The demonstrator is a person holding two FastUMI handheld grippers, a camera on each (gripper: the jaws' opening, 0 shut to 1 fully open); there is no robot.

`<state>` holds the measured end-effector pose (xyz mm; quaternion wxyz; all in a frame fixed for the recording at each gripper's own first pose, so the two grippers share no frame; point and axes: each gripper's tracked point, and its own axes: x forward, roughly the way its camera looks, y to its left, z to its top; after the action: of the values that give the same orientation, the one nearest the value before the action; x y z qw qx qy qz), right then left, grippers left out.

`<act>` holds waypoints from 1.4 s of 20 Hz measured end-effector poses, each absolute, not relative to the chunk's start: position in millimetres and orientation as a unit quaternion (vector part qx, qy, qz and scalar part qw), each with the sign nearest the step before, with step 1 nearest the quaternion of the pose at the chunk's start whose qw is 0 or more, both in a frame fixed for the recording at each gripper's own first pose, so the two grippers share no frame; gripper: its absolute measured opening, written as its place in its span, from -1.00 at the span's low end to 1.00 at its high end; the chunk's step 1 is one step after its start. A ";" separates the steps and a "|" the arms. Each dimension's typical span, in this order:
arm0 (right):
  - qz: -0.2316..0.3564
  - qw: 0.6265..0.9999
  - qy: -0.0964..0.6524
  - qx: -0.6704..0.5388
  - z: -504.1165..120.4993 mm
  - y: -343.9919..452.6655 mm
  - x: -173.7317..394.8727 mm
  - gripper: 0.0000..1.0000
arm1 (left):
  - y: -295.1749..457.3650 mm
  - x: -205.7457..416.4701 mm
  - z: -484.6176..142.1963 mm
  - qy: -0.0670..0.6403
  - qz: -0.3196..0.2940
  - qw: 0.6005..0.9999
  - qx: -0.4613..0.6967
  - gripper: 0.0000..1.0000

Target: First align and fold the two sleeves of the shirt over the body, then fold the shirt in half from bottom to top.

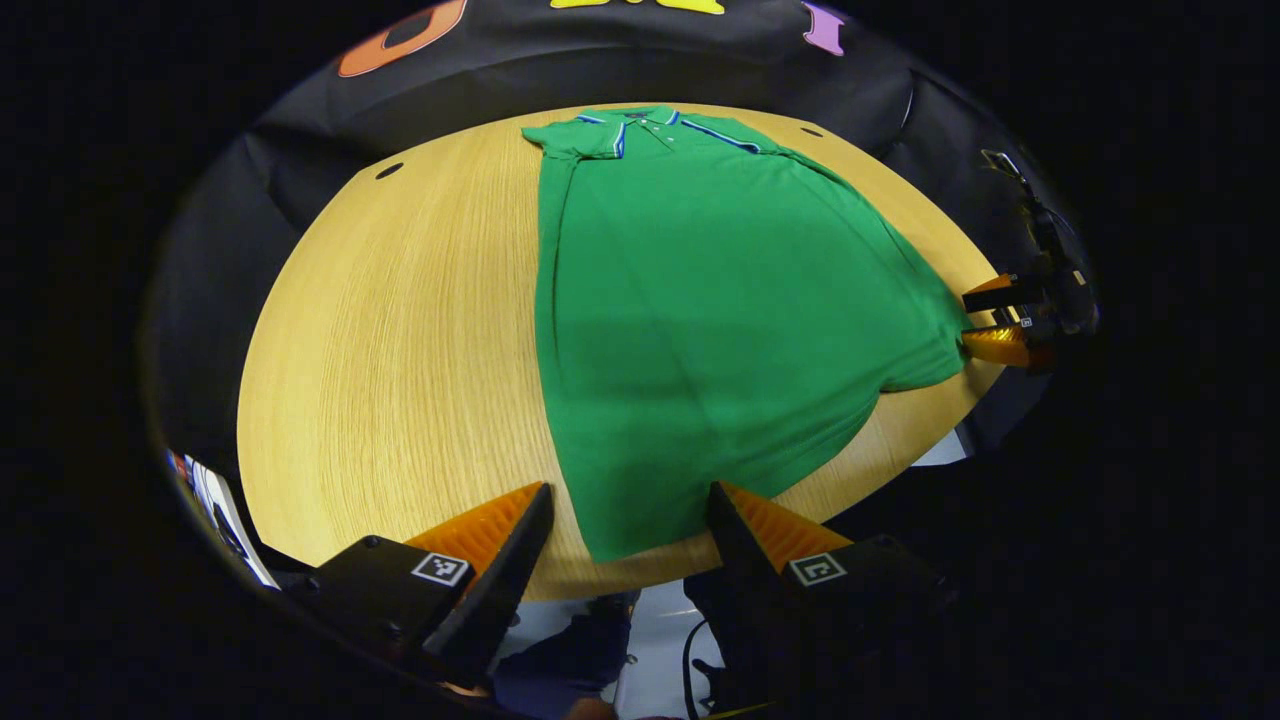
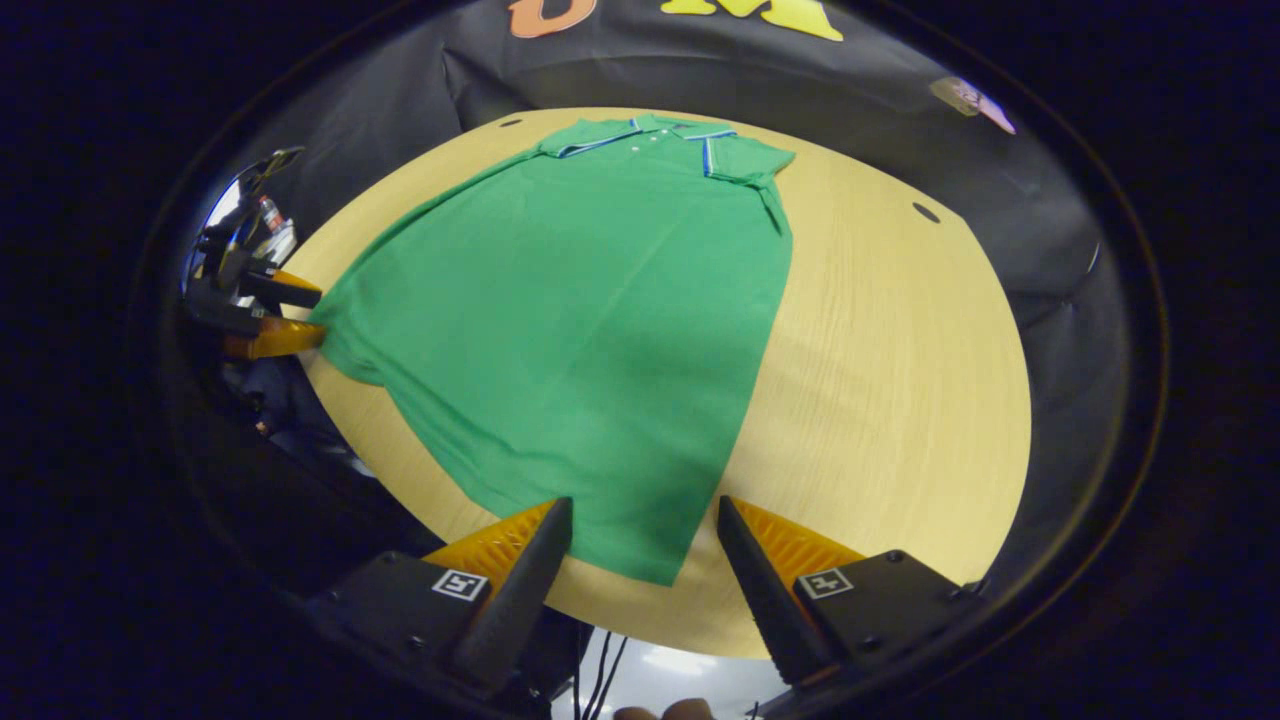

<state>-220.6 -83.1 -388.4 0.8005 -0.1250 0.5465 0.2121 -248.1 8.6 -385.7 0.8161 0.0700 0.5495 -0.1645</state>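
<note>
A green polo shirt (image 1: 720,310) (image 2: 580,320) lies flat on the round wooden table (image 1: 400,330) (image 2: 900,350), collar at the far side and hem toward me. Both short sleeves lie tucked in near the collar. My left gripper (image 1: 630,490) is open, its fingers standing either side of the hem's left corner at the table's near edge. My right gripper (image 2: 643,502) is open too, straddling the hem's other corner. Each gripper also appears in the other's view, open at the side of the hem: the right gripper (image 1: 967,320) and the left gripper (image 2: 320,314).
Small dark holes (image 1: 389,171) (image 2: 926,212) mark the tabletop near its far rim. Black cloth walls ring the table. Below the near edge lies pale floor with dark cables (image 2: 600,660). Bare wood stretches beside the shirt on each outer side.
</note>
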 end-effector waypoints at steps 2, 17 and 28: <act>0.218 0.802 0.542 -0.125 -388.5 -80.4 -220.7 0.31 | -2.2 -241.6 -381.5 0.540 -0.176 0.821 0.062 0.45; 0.172 0.829 0.532 -0.003 -325.3 -59.4 -156.8 -0.89 | -11.8 -167.5 -318.3 0.480 -0.190 0.857 -0.006 -0.94; 0.160 0.873 0.458 0.052 -238.9 -48.5 -64.1 -0.89 | -14.4 -74.9 -240.0 0.407 -0.190 0.893 -0.015 -0.94</act>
<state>-64.1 -48.5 -238.9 0.8726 0.0519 0.4585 0.1604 -74.9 -14.4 -240.0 0.8932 -0.0150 0.4071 -0.1904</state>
